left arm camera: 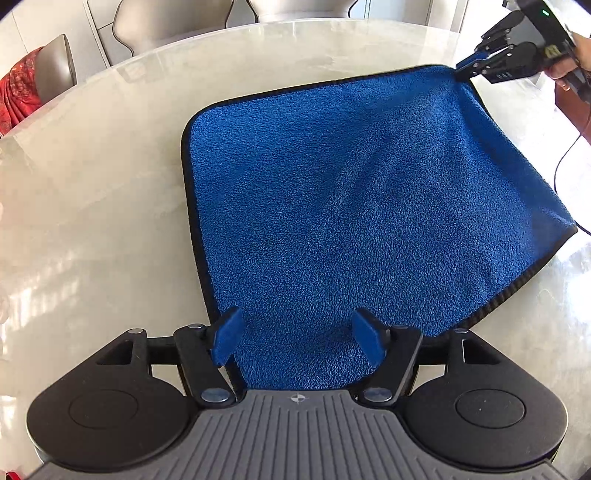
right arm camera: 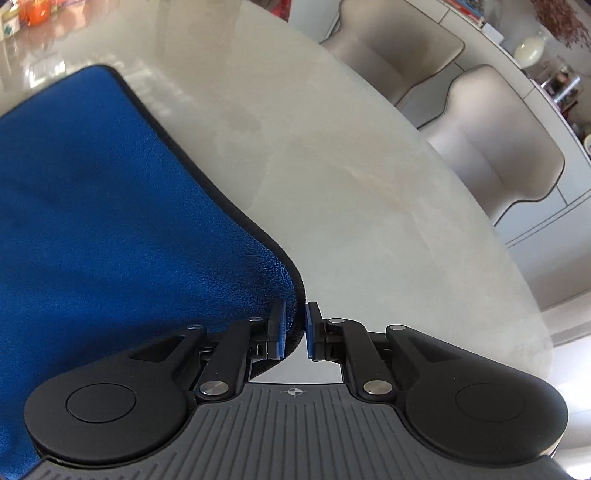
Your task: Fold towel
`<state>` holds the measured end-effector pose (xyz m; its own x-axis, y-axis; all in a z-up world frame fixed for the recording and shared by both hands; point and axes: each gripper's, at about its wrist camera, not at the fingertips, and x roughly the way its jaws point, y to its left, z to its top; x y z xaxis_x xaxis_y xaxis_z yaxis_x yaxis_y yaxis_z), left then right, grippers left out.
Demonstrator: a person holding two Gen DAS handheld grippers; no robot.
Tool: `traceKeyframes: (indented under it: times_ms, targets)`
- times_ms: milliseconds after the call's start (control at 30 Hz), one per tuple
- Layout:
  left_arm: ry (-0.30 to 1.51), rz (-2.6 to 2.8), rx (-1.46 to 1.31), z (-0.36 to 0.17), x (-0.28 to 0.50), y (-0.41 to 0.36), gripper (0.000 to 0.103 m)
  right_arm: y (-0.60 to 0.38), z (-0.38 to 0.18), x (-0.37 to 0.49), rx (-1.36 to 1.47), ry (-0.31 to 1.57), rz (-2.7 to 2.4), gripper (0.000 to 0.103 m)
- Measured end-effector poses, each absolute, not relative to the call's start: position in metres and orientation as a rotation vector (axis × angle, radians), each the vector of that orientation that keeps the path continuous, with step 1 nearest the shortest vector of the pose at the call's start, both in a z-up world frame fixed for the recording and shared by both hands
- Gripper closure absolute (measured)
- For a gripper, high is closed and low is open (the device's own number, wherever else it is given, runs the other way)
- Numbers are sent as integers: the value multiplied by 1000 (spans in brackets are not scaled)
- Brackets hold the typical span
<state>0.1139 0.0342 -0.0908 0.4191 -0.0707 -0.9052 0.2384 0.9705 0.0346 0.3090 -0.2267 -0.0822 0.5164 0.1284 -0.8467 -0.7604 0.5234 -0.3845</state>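
A blue towel (left arm camera: 351,206) with a black hem lies on the pale round table (left arm camera: 110,192). My left gripper (left arm camera: 299,339) is open, its blue pads over the towel's near edge, one on each side. My right gripper (left arm camera: 467,70) is at the towel's far right corner and lifts it a little. In the right wrist view the right gripper (right arm camera: 295,328) has its pads closed on the towel's corner (right arm camera: 291,306), and the towel (right arm camera: 110,221) spreads away to the left.
Beige chairs (right arm camera: 491,147) stand around the table's far side. A red cloth (left arm camera: 22,88) hangs on a chair at the left. A black cable (left arm camera: 565,158) runs by the towel's right edge. Small items (right arm camera: 33,14) sit at the table's far end.
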Motion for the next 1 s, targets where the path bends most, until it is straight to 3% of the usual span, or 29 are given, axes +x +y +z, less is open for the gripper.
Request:
traceKeyframes:
  times_ms: [33, 67, 267, 567, 900, 967, 1000]
  targets:
    - [1122, -197, 172, -91, 114, 33, 32, -227, -80, 302, -898, 850, 610, 70]
    - [1121, -199, 177, -91, 115, 32, 31, -229, -77, 292, -925, 838, 589, 68]
    - [1115, -224, 201, -89, 117, 33, 29, -257, -57, 226, -618, 999, 728, 68]
    - [1101, -234, 212, -93, 117, 32, 29, -292, -84, 173, -119, 1124, 430, 68]
    - [1099, -247, 218, -91, 116, 36, 27, -257, -91, 150, -187, 1102, 284, 68]
    - [1097, -245, 217, -91, 115, 36, 26, -256, -91, 146, -189, 1092, 279, 72]
    - [1096, -245, 216, -91, 115, 37, 26, -256, -92, 144, -190, 1086, 277, 85]
